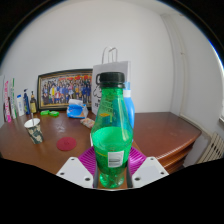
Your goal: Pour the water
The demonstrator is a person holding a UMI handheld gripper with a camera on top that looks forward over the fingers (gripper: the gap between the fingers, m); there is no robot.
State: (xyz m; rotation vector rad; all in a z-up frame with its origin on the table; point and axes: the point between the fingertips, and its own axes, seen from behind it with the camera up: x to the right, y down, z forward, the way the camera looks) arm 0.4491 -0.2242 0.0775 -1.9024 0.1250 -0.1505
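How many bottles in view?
1 clear: the green bottle, held between the jaws. Small containers at the desk's far end, beside the framed photo, may be bottles too; can't tell.

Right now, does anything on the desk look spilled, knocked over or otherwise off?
Nothing stands out. The green bottle stands upright, capped, between the gripper fingers, which press on it. No spill shows on the wooden desk, and the glass beyond stands upright.

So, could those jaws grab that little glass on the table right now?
Probably not: the jaws are shut on the green bottle, so they are full. The glass stands beyond them on the table, otherwise unblocked.
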